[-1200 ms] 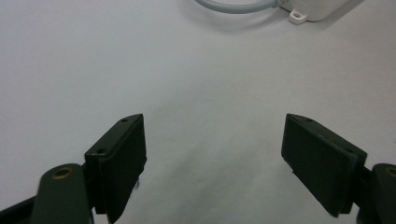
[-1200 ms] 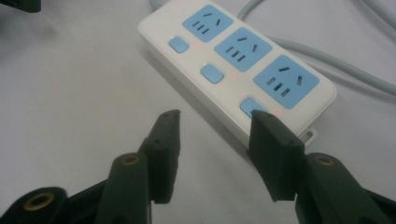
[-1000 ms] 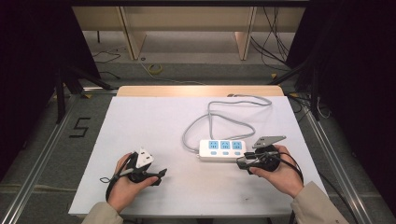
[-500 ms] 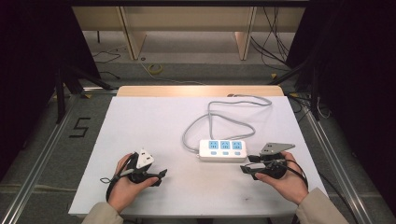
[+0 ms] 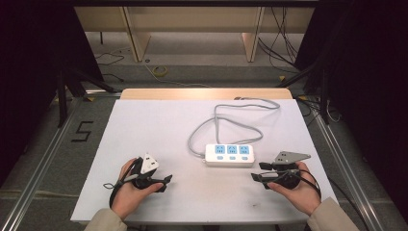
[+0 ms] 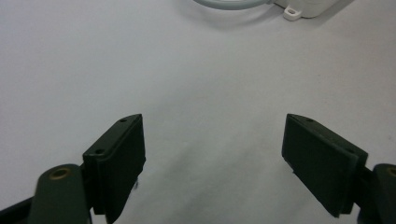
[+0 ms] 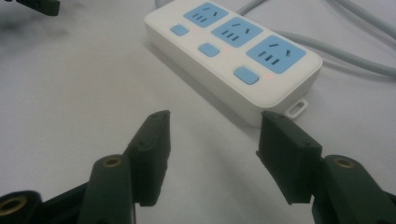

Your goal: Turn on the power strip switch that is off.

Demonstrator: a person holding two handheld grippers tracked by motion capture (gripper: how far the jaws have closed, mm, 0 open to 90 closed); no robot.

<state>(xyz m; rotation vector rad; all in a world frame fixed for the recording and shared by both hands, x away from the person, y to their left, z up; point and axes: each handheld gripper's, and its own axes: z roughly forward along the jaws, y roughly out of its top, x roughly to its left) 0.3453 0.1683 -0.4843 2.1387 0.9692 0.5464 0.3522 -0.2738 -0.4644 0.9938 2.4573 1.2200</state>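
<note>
A power strip (image 5: 230, 155) lies on the worktop (image 5: 159, 120), right of its middle and toward the near edge, its cable (image 5: 226, 120) looping away behind it toward the far edge. The right gripper (image 5: 256, 177) rests near the strip's right end, slightly nearer the person, pointing left past its near side. The left gripper (image 5: 168, 180) sits well apart at the near left of the worktop, pointing right toward the strip.

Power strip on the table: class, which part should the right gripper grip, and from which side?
Grip the power strip across its narrow width at the near short end, coming from its right. It lies flat, and the cable leaves the far end; the right gripper is open there.
</note>
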